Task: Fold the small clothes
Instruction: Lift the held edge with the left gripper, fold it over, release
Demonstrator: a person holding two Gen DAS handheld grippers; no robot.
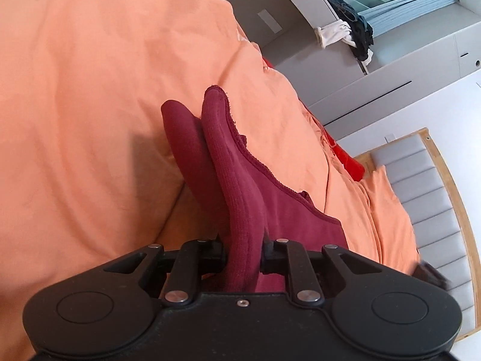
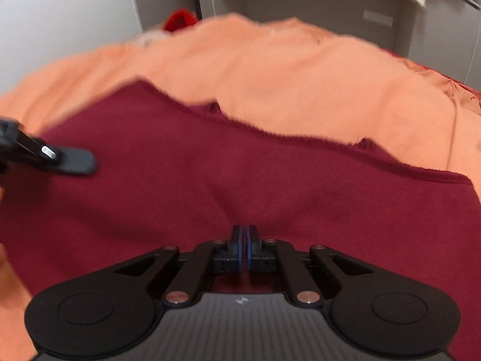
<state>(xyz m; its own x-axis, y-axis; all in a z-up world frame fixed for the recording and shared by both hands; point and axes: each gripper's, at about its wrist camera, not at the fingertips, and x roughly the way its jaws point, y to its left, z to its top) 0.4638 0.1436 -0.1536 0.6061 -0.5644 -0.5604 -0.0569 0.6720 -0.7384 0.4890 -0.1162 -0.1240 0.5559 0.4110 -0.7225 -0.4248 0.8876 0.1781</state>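
Note:
A dark red knit garment (image 2: 270,186) lies on the orange bed cover (image 2: 300,69). In the left wrist view my left gripper (image 1: 243,249) is shut on a bunched fold of the garment (image 1: 231,162), which stands up between the jaws and hides the fingertips. In the right wrist view my right gripper (image 2: 244,234) has its blue-edged fingers pressed together on the garment's near edge, with a thin strip of red cloth between them. The left gripper also shows in the right wrist view (image 2: 72,161) at the far left, over the cloth. The right wrist view is motion-blurred.
The orange bed cover (image 1: 90,90) fills the area around the garment. A red pillow (image 1: 351,159) and a grey slatted headboard with a wood frame (image 1: 436,195) lie to the right. A desk ledge holds dark and white clothes (image 1: 351,33). Grey cabinets (image 2: 300,0) stand beyond the bed.

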